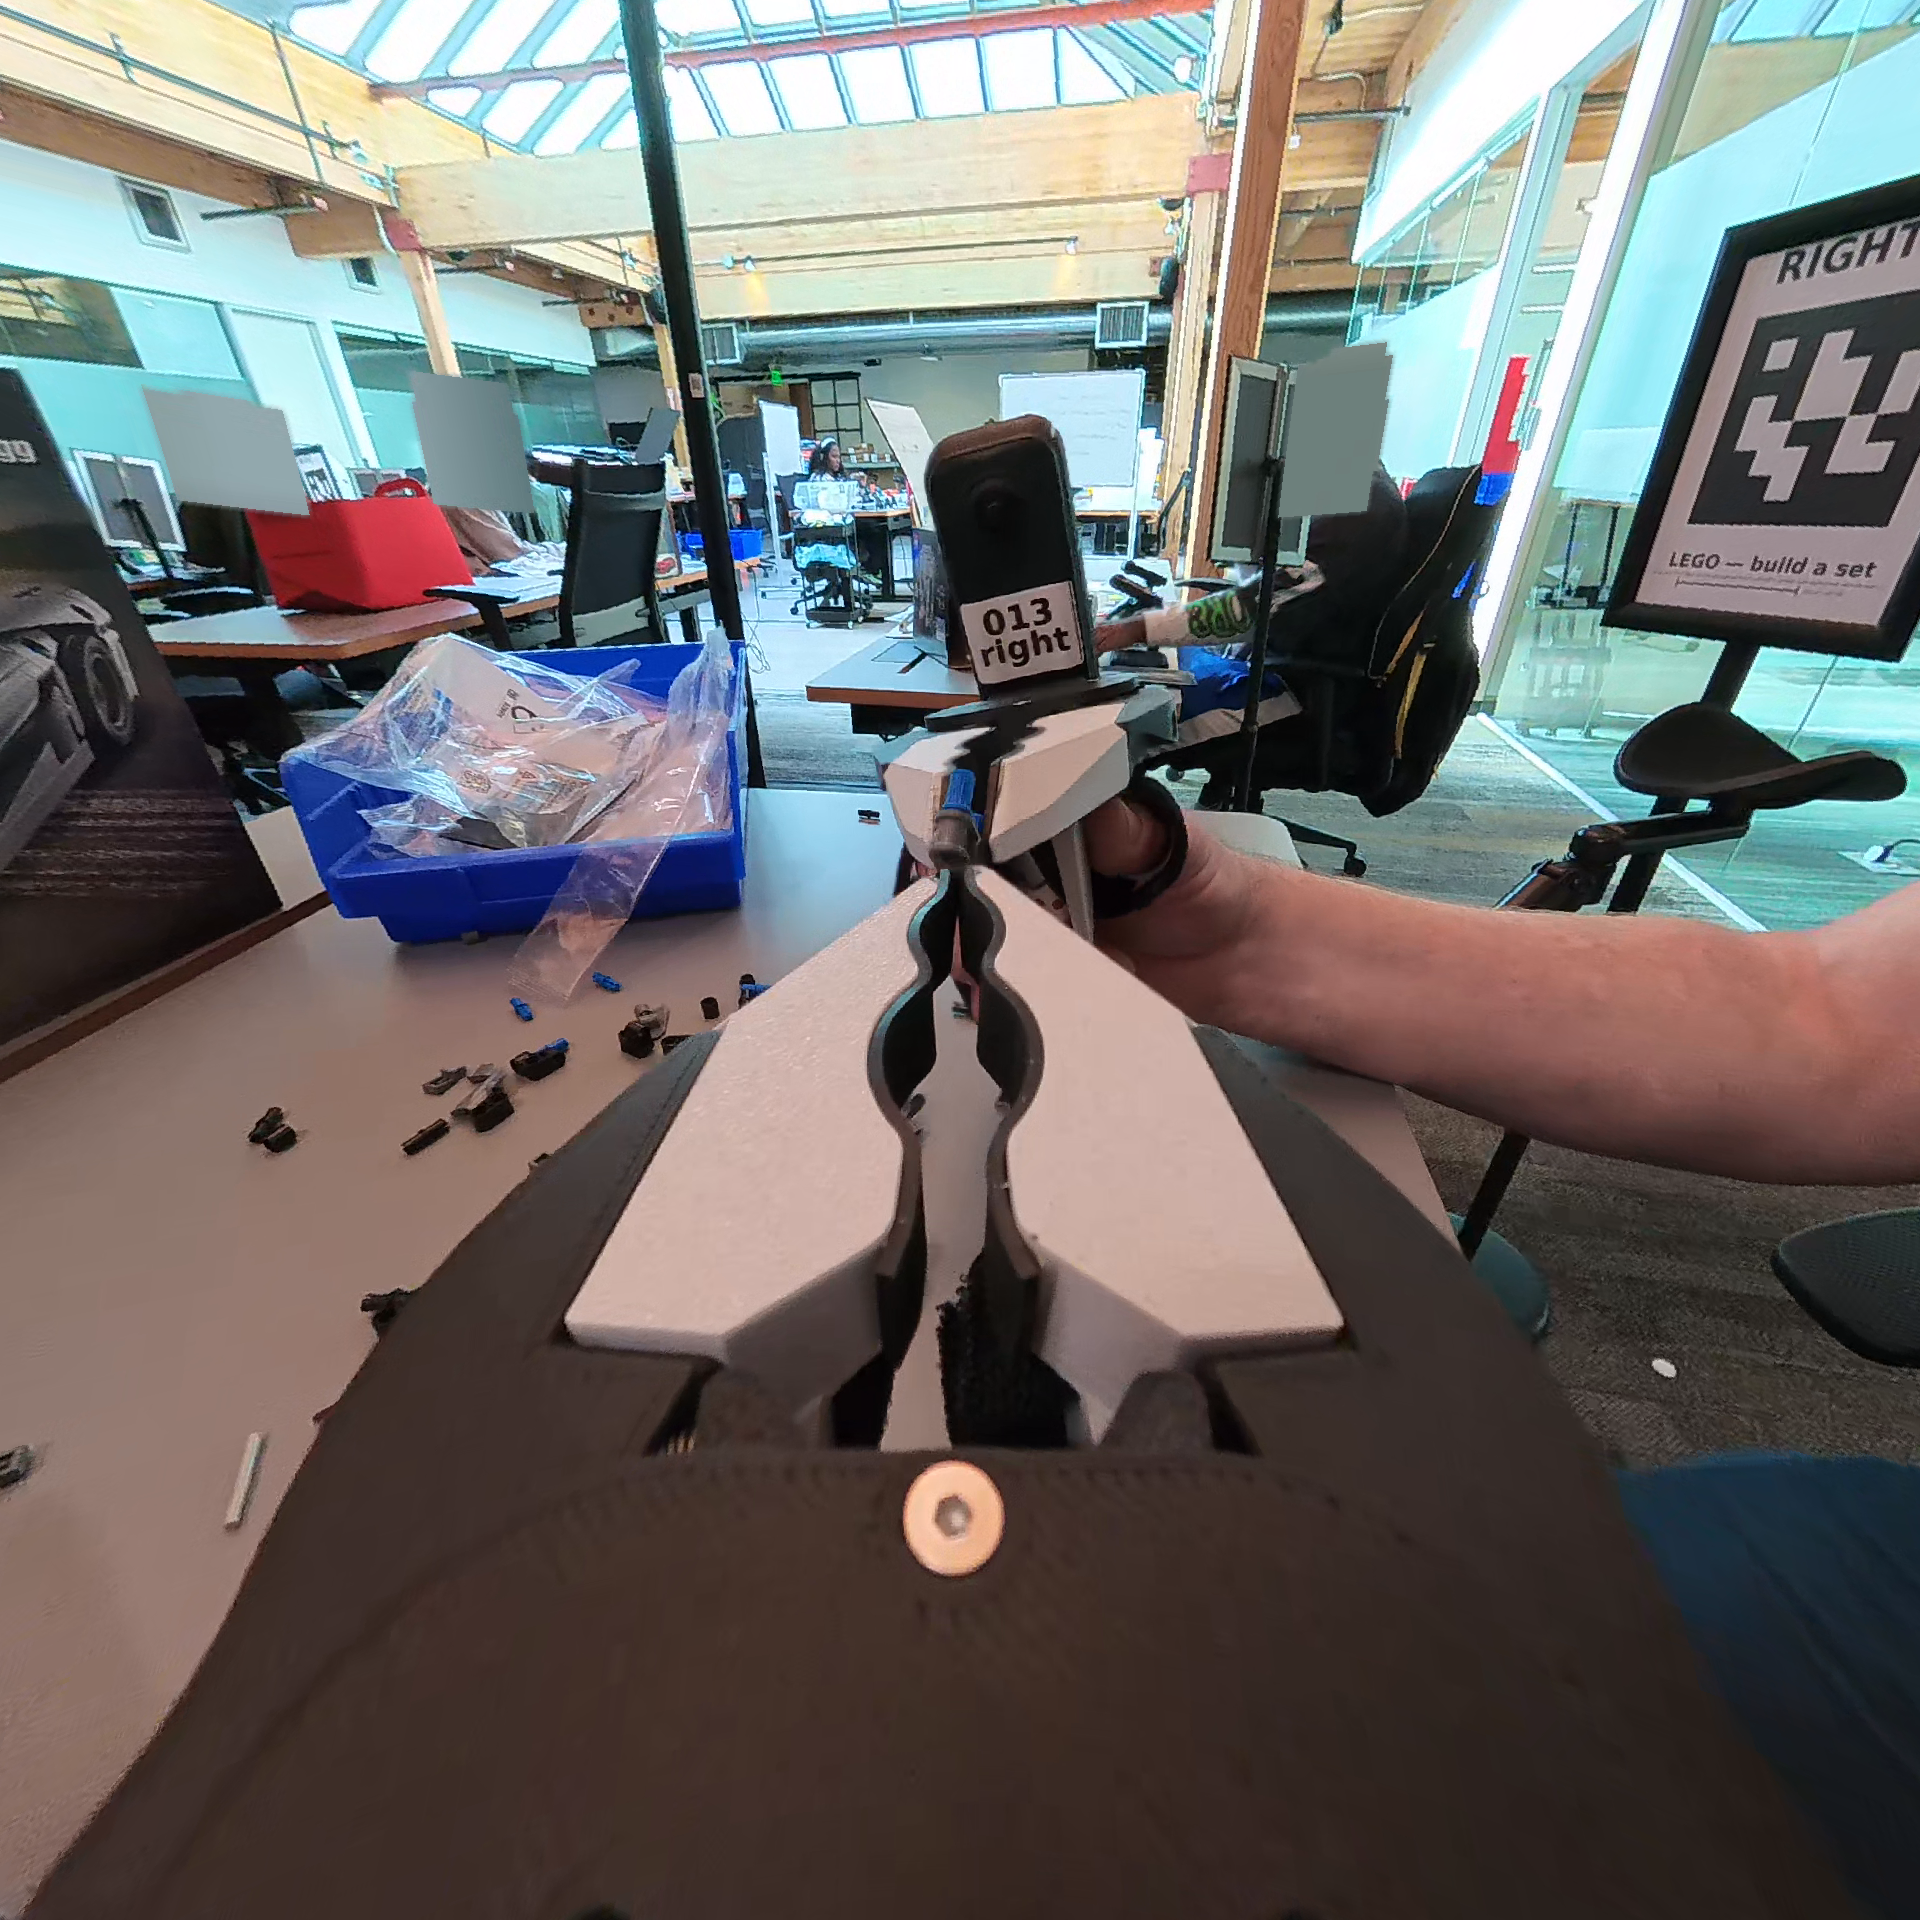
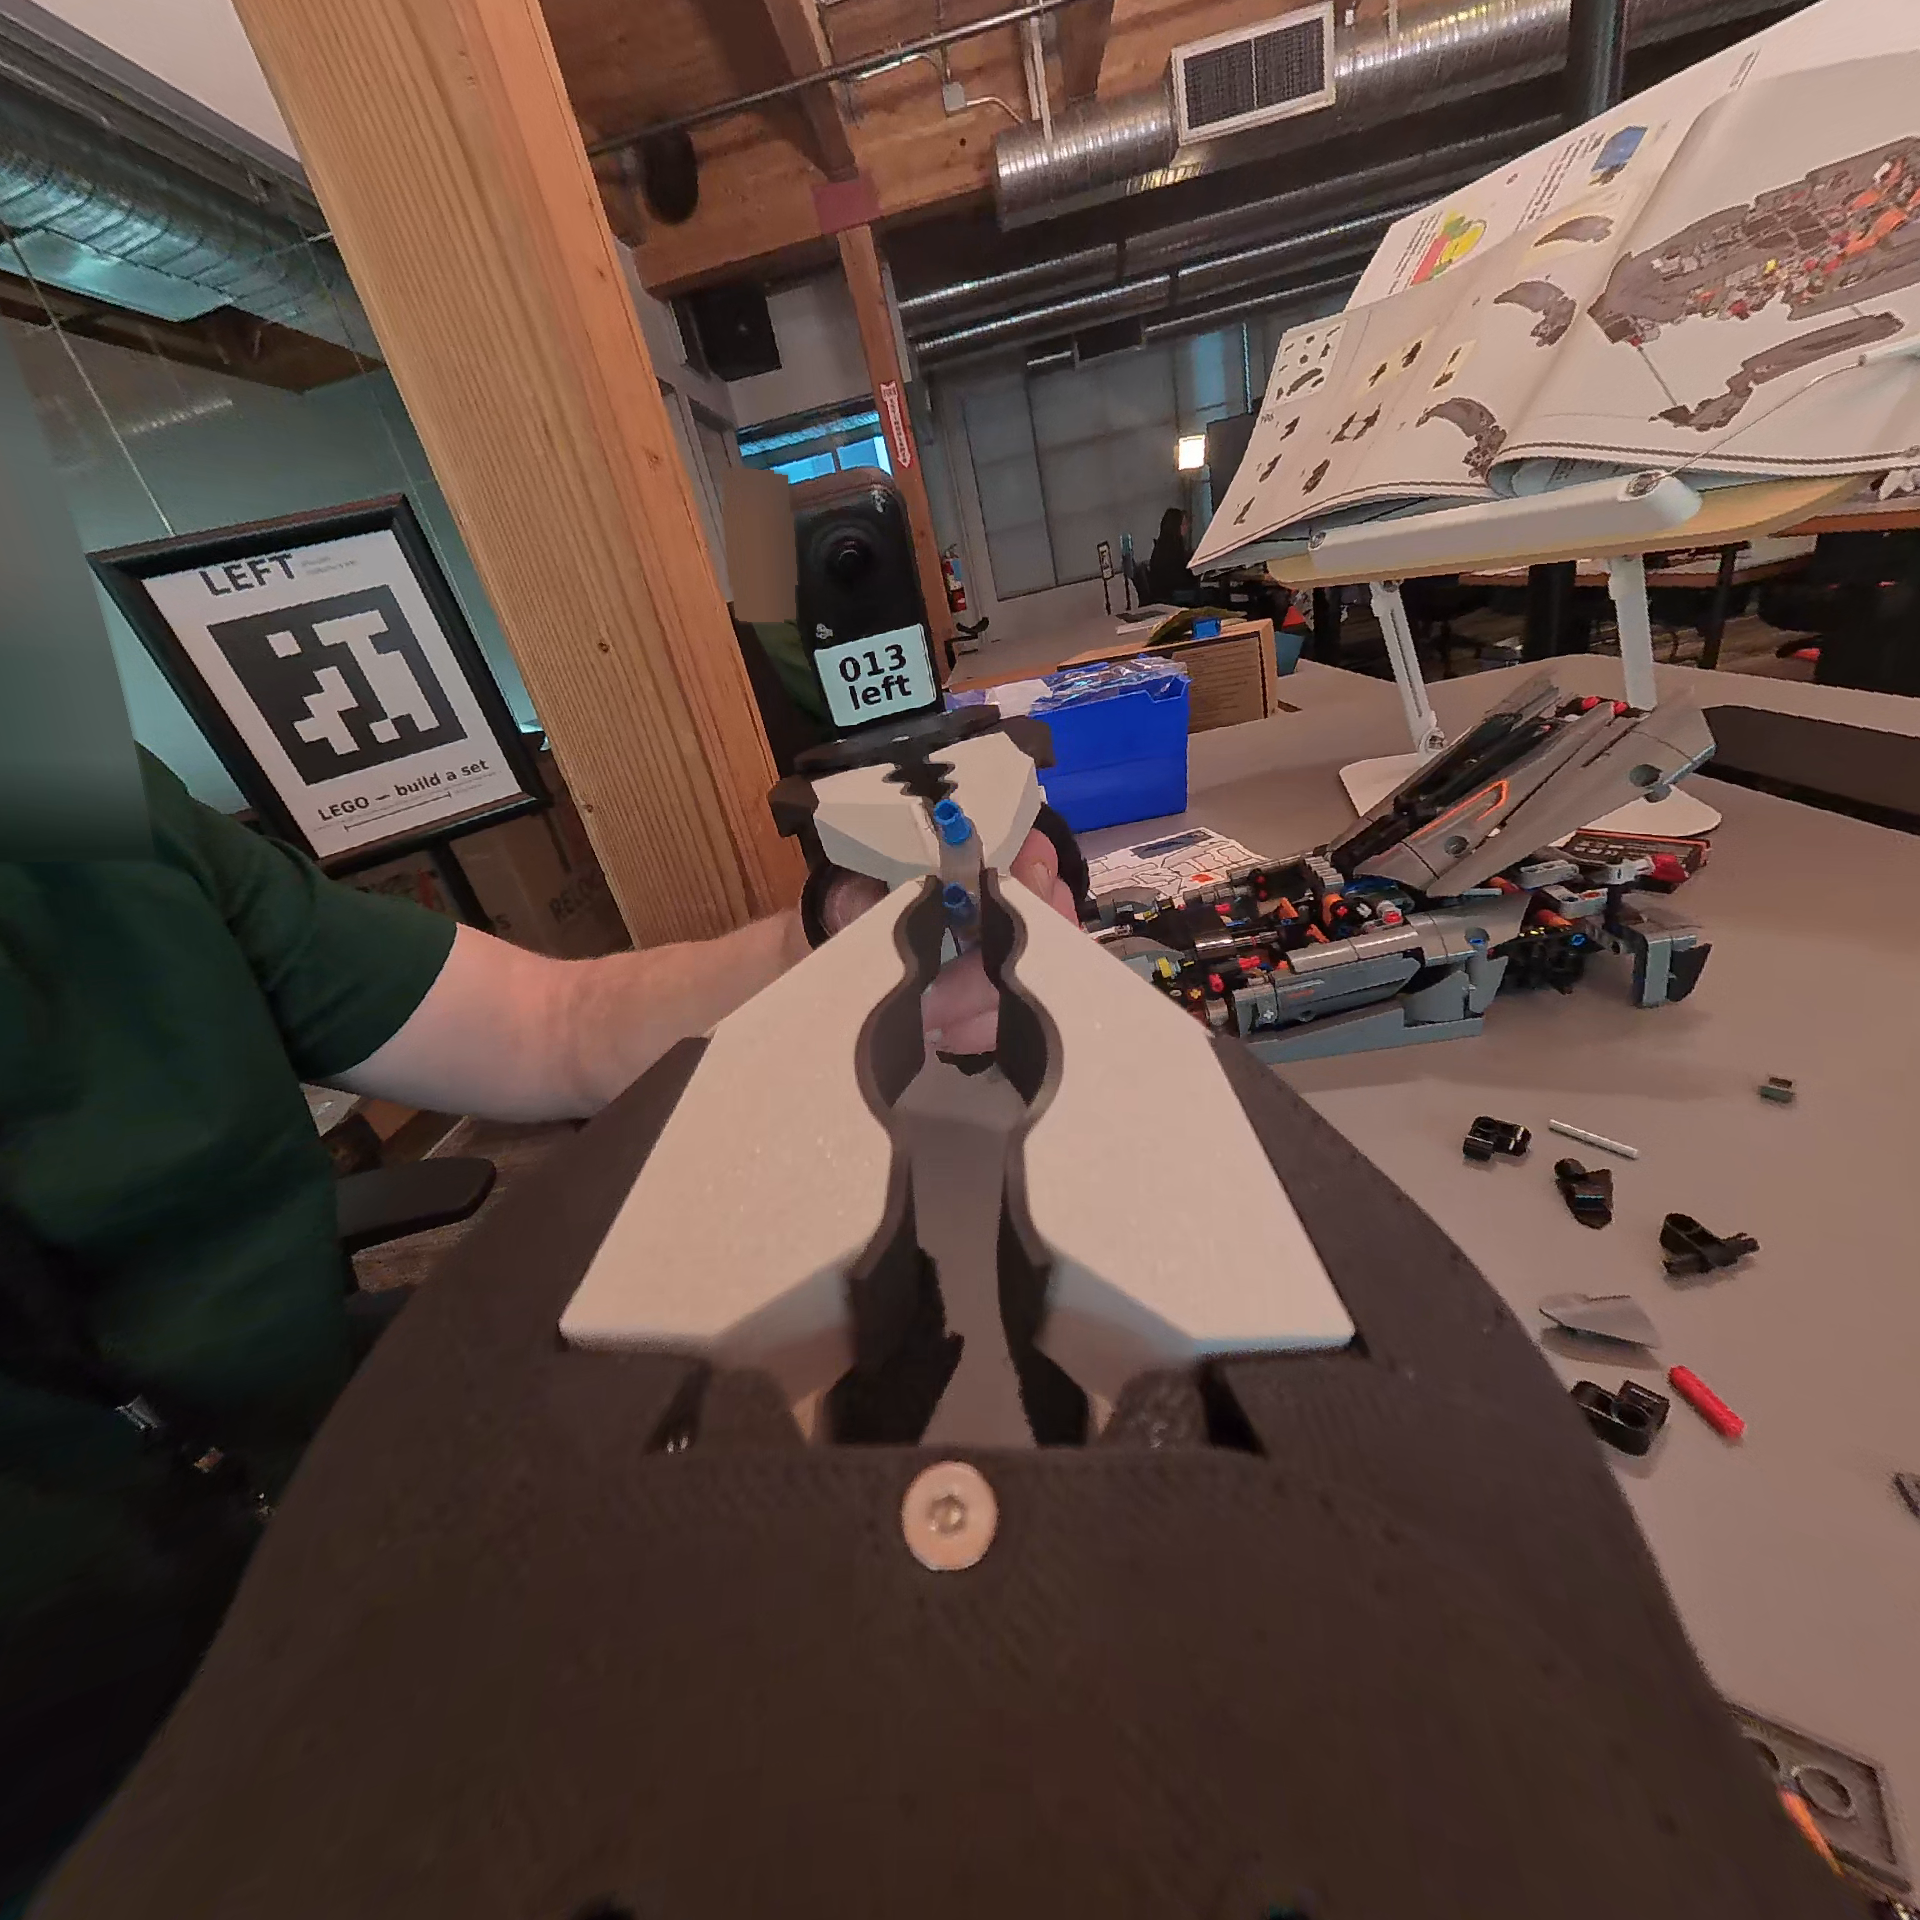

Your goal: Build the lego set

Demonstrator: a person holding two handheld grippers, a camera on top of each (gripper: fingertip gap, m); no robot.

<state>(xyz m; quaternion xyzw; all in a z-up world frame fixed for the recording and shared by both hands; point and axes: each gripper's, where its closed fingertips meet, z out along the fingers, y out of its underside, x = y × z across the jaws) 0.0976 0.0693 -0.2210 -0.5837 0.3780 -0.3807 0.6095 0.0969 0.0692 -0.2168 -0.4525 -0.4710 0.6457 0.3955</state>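
the left tool (image 1: 958,896) and right tool (image 2: 961,902) meet tip to tip above the desk (image 2: 1558,997), both clamped, it seems, on one small grey lego piece (image 2: 958,868) carrying blue pins (image 2: 948,816). the half-built car model (image 2: 1434,914) sits on the desk beside loose parts (image 1: 488,1101).

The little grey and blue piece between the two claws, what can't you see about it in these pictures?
- Grey and blue piece, left wrist view: its lower end is hidden behind the left claw tips.
- Same piece, right wrist view: its middle is covered by the right claw, so its full shape is unclear.
- Both views: too small to tell whether the blue pins are fully pushed in.
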